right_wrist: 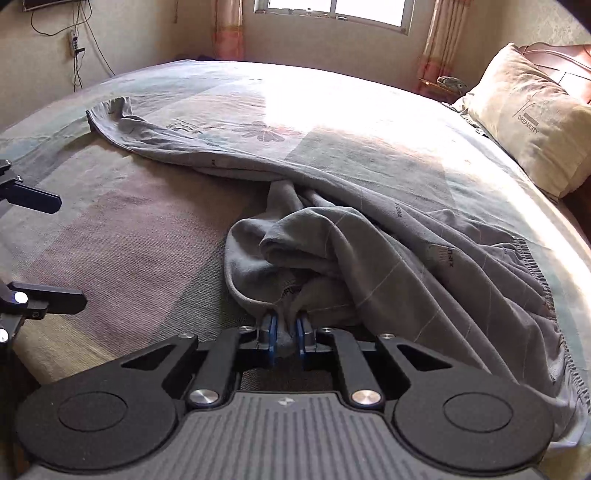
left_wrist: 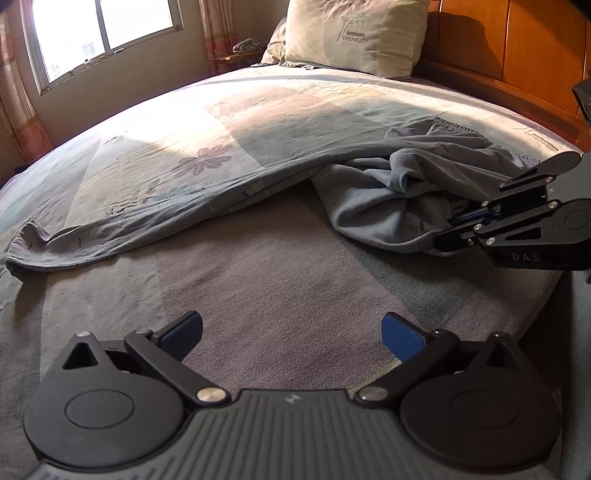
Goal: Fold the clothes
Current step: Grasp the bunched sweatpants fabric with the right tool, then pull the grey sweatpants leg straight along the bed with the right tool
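1. Right tongs [right_wrist: 287,338] are clamped on a bunched fold of the grey trousers [right_wrist: 369,243]; cloth fills the narrow gap between the two blue pads [right_wrist: 272,332], and the garment rises in a crumpled heap just ahead of them.
2. Left tongs [left_wrist: 291,334] stand wide open and hold nothing, their blue pads [left_wrist: 400,338] well apart above the bare bedspread, near the trousers but not touching them.
3. In the left wrist view the right tongs [left_wrist: 448,229] come in from the right edge, their tips buried in the cloth heap.
4. In the right wrist view the left tongs [right_wrist: 70,251] show at the left edge as two dark fingers spread apart.
5. The trousers lie on the bed [left_wrist: 288,266]: the bunched part with the gathered waistband [right_wrist: 532,266] sits on the headboard side, and one long leg [left_wrist: 110,236] stretches flat away from it, ending in a hem near the far edge of the bed.
6. The bedspread [right_wrist: 140,236] is patchwork in faded green, mauve and cream, with a flower print [left_wrist: 207,160] just behind the leg.
7. A cream pillow [left_wrist: 354,35] printed "DREAMCITY" stands against the wooden headboard [left_wrist: 517,48].
8. Sunlight from the window [left_wrist: 99,33] falls in a bright patch across the bed; patterned curtains [right_wrist: 229,29] hang at either side of it.
9. Cables [right_wrist: 77,48] hang down the wall in the right wrist view.
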Demonstrator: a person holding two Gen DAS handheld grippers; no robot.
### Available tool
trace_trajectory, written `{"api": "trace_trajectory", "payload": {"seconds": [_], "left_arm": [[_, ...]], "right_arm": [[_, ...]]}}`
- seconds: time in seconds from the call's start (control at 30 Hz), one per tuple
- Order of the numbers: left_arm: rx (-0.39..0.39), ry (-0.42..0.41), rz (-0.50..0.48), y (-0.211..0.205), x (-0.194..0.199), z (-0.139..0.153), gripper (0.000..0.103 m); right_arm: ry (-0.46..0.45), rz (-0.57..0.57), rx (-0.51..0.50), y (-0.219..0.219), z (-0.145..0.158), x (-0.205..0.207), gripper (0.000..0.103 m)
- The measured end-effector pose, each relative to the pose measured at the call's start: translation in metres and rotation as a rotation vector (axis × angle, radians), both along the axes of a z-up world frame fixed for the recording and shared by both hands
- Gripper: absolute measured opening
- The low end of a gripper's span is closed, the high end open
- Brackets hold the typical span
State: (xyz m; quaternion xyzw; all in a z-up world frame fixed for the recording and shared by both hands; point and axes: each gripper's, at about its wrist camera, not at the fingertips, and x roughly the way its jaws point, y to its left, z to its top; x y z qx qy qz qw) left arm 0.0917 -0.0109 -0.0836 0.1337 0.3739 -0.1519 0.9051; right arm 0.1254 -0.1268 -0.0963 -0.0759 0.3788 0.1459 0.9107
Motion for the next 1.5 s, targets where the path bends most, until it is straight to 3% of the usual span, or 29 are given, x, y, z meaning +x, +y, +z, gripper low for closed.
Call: {"api": "trace_trajectory", "payload": {"seconds": [0.2, 0.37, 0.57, 0.83, 0.93, 1.1, 1.27, 1.4, 1.5], "left_arm": [[-0.009, -0.012, 0.021, 0.002, 0.001, 0.007, 0.103], [-0.031, -0.006, 0.037, 0.002, 0.008, 0.007, 0.103], [-0.046, 0.003, 0.043, -0.004, 0.034, 0.004, 0.103], [-0.026, -0.044, 0.014, -0.023, 0.104, 0.009, 0.102], [-0.043, -0.074, 0.006, -0.032, 0.133, 0.012, 0.103], [-0.107, -0.097, -0.060, -0.052, 0.164, 0.002, 0.103], [-0.195, 0.043, -0.050, -0.058, 0.181, -0.035, 0.103], [-0.221, 0.057, -0.011, -0.049, 0.169, -0.037, 0.102], [-0.240, 0.067, 0.018, -0.043, 0.160, -0.038, 0.102]], "right_arm": [[0.032, 0.066, 0.112, -0.014, 0.025, -0.020, 0.016], [-0.020, 0.062, 0.213, -0.047, 0.057, -0.008, 0.025], [-0.053, 0.059, 0.137, -0.064, 0.070, 0.055, 0.024], [0.082, 0.026, 0.128, -0.083, 0.027, 0.162, 0.015], [0.145, 0.063, 0.114, -0.083, 0.003, 0.159, 0.014], [0.114, 0.100, 0.117, -0.083, -0.006, 0.126, 0.015], [0.143, 0.149, 0.152, -0.101, 0.016, 0.137, 0.014], [0.055, 0.187, 0.045, -0.122, 0.040, 0.157, 0.015], [0.049, 0.242, -0.040, -0.139, 0.040, 0.189, 0.020]]}}
